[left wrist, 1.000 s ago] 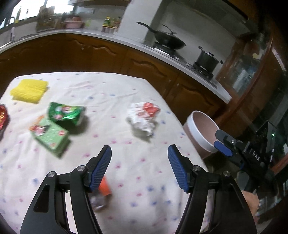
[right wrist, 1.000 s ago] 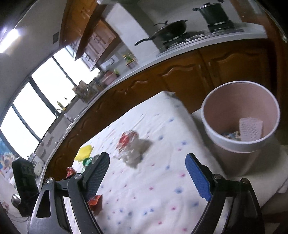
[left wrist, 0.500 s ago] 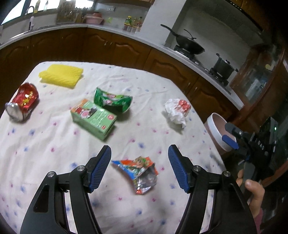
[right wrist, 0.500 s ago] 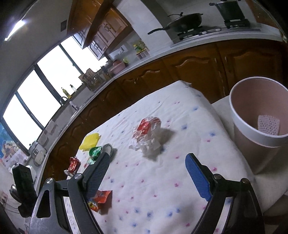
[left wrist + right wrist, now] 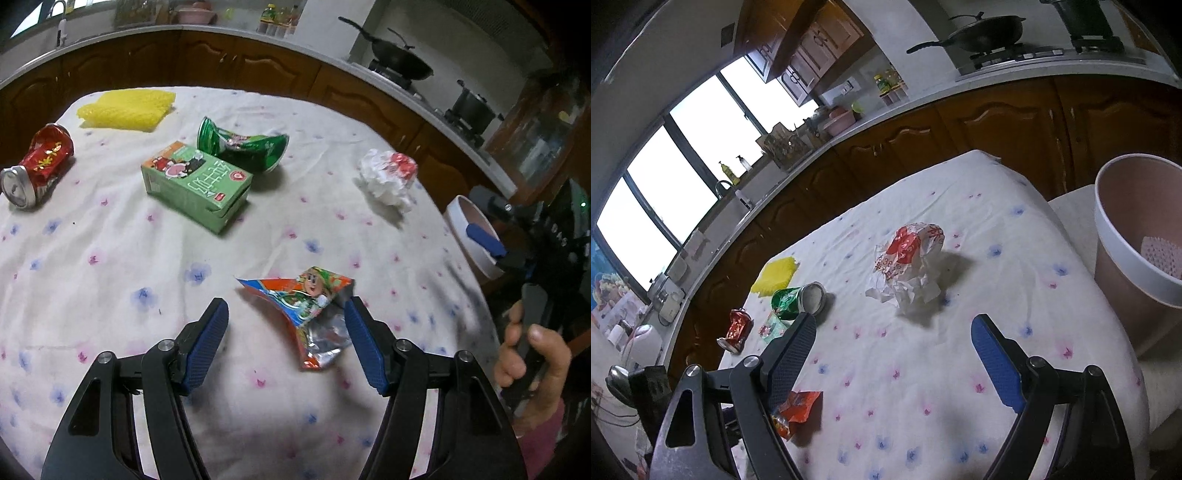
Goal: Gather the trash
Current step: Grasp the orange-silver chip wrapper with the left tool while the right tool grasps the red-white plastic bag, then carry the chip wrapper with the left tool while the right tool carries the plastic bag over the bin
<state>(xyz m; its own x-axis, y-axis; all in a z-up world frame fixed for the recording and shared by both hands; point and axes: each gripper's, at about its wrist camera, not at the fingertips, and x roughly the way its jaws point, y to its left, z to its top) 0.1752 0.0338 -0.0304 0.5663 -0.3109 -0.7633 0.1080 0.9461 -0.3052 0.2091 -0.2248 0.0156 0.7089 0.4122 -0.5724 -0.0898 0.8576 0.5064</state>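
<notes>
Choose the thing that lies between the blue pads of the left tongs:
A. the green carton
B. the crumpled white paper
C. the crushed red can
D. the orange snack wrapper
D: in the left wrist view the orange snack wrapper lies on the tablecloth between the closing pads of the left tongs, not yet pressed.

Home kitchen — wok (image 5: 982, 31) on stove (image 5: 1008, 55), wooden cabinets (image 5: 236, 62)

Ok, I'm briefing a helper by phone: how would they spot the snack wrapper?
On the floral tablecloth, look at the near edge, away from the cans. The snack wrapper lies between the closing left tongs, untouched yet; it alone is flat orange foil with a cartoon face and silver lining.
</notes>
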